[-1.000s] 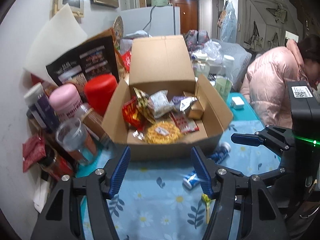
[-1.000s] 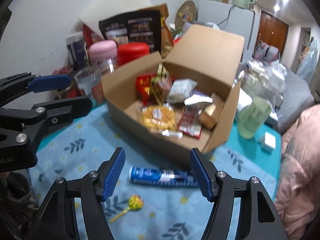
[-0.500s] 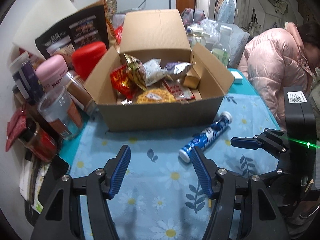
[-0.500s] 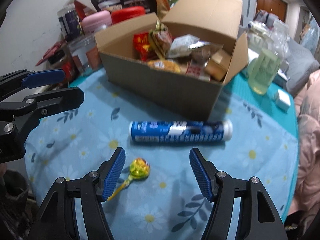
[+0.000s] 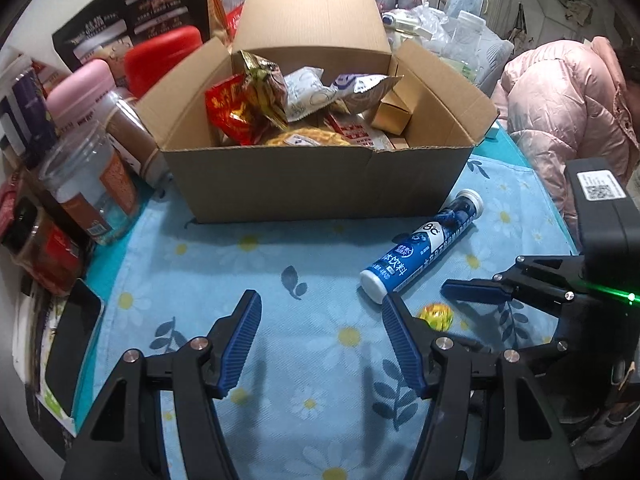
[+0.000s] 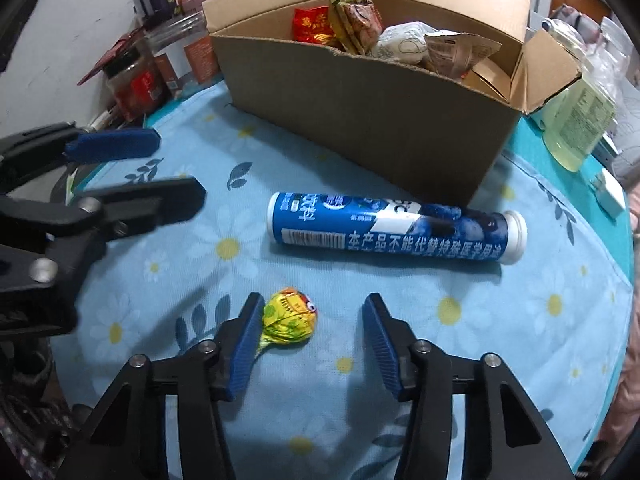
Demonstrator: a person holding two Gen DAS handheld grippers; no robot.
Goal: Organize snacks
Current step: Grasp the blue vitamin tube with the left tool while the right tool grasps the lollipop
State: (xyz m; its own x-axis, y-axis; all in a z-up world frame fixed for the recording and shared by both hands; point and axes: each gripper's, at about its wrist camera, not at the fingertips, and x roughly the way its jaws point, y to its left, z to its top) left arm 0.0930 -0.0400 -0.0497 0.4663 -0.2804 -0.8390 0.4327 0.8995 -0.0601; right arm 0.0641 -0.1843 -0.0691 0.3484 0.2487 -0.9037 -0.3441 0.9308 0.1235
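An open cardboard box (image 5: pixel 316 184) (image 6: pixel 360 92) full of snack packets stands on the blue flowered cloth. A blue tube (image 6: pixel 394 228) (image 5: pixel 422 252) lies on its side in front of the box. A yellow wrapped lollipop (image 6: pixel 290 318) (image 5: pixel 436 316) lies nearer. My right gripper (image 6: pixel 312 340) is open and low over the cloth, the lollipop just inside its left finger. My left gripper (image 5: pixel 320 340) is open and empty over bare cloth, left of the tube; it also shows at the left of the right wrist view (image 6: pixel 132 172).
Jars and bottles (image 5: pixel 88 184) crowd the table's left edge by the wall. A dark phone (image 5: pixel 72 344) lies at the left. A pale green bottle (image 6: pixel 580 120) stands right of the box. A person in a pink jacket (image 5: pixel 568 92) bends at the right.
Both grippers have drawn back from the box and dropped towards the cloth. The right gripper has come down around the lollipop, which now sits between its fingers. Both stay open.
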